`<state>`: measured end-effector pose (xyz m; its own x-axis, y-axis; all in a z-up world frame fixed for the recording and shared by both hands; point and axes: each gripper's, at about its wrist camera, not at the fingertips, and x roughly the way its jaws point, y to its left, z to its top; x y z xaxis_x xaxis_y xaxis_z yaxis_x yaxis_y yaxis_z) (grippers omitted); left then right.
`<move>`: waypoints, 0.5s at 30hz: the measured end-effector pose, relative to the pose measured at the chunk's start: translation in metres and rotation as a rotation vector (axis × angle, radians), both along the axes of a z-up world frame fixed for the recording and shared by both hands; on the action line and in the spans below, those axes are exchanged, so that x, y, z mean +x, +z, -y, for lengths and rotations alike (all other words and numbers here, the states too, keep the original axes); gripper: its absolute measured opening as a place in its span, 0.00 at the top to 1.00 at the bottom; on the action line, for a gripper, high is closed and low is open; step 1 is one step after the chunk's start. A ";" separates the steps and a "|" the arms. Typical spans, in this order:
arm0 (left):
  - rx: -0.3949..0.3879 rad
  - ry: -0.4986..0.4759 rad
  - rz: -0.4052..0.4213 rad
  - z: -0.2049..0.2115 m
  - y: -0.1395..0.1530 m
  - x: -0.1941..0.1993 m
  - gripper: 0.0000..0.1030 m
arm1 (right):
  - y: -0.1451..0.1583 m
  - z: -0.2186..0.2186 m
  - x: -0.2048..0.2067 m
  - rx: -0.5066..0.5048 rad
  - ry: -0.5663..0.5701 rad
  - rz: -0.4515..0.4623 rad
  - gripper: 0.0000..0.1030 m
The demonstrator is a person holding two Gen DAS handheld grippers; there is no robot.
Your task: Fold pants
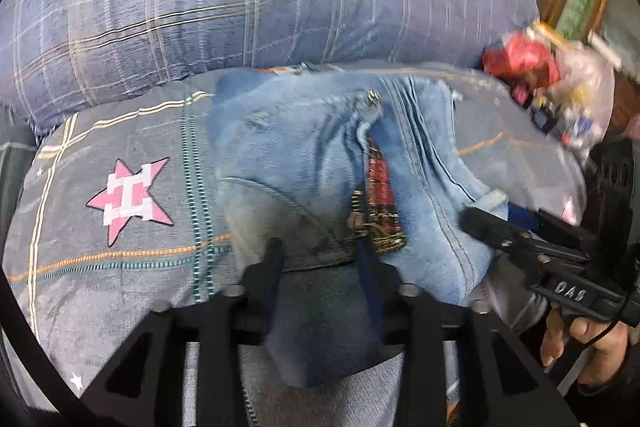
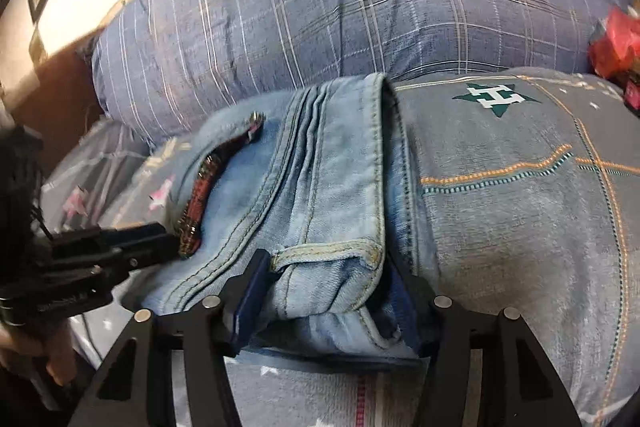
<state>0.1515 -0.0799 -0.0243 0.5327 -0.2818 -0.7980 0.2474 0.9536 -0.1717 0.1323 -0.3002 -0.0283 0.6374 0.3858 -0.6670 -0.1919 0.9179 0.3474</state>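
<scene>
**Denim bundle gripped from both sides on the bed**

Denim fills both wrist views. The left gripper [image 1: 320,259] has its jaws set on either side of a thick fold of the pants [image 1: 320,163], at the near edge by the open fly with its red plaid lining [image 1: 380,195]; it looks clamped on the cloth. The right gripper [image 2: 324,279] is closed over the stacked hems and seams at the other near corner of the pants [image 2: 320,179], its blue pads pressing in from both sides.

The jeans lie on a grey checked bedsheet [image 1: 120,259] with star patches, their far edge touching a large blue plaid pillow [image 2: 360,7]. As I judge it, the folding is well along: several layers are already stacked into a compact bundle, and the legs no longer trail out. What seems left is a final fold or a tidy-up, then letting go; the fly gapes open and the stack is not square.

Just beside the pants on the right side sits a heap of red and clear plastic bags [image 1: 552,83], close enough to get in the way of any swing that way. The pillow blocks movement further back.
</scene>
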 end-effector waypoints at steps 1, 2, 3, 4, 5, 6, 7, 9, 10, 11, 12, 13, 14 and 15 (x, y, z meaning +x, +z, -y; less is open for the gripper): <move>-0.029 0.020 0.010 -0.008 0.004 -0.001 0.39 | 0.002 0.006 -0.002 0.026 -0.005 0.002 0.37; -0.053 0.040 0.019 -0.015 0.008 -0.001 0.35 | 0.003 0.012 -0.003 0.049 -0.009 0.004 0.31; -0.075 0.058 0.022 -0.022 0.010 -0.001 0.35 | 0.005 0.019 -0.003 0.072 -0.016 0.006 0.29; -0.099 0.076 0.015 -0.029 0.012 0.001 0.35 | 0.007 0.022 -0.002 0.082 -0.022 0.005 0.28; -0.115 0.090 0.000 -0.035 0.013 0.004 0.35 | 0.009 0.028 -0.003 0.080 -0.030 0.004 0.28; -0.120 0.104 -0.013 -0.038 0.012 0.005 0.35 | 0.010 0.032 -0.003 0.071 -0.041 0.003 0.28; -0.118 0.113 -0.020 -0.040 0.011 0.007 0.35 | 0.010 0.037 -0.003 0.068 -0.050 -0.001 0.28; -0.104 0.117 -0.029 -0.040 0.009 0.008 0.35 | 0.009 0.045 -0.001 0.087 -0.067 -0.020 0.28; -0.099 0.113 -0.035 -0.038 0.007 0.008 0.35 | 0.007 0.048 -0.001 0.099 -0.071 -0.030 0.28; -0.095 0.106 -0.042 -0.036 0.005 0.008 0.35 | 0.006 0.051 0.000 0.115 -0.075 -0.038 0.28; -0.090 0.096 -0.048 -0.033 0.003 0.008 0.35 | 0.005 0.052 0.000 0.126 -0.077 -0.043 0.28; -0.083 0.087 -0.053 -0.030 0.002 0.007 0.35 | 0.003 0.053 0.001 0.147 -0.075 -0.050 0.28; -0.073 0.076 -0.058 -0.025 0.001 0.006 0.35 | 0.002 0.054 0.003 0.167 -0.069 -0.057 0.28; -0.065 0.067 -0.061 -0.023 0.000 0.006 0.35 | 0.000 0.053 0.005 0.194 -0.060 -0.068 0.28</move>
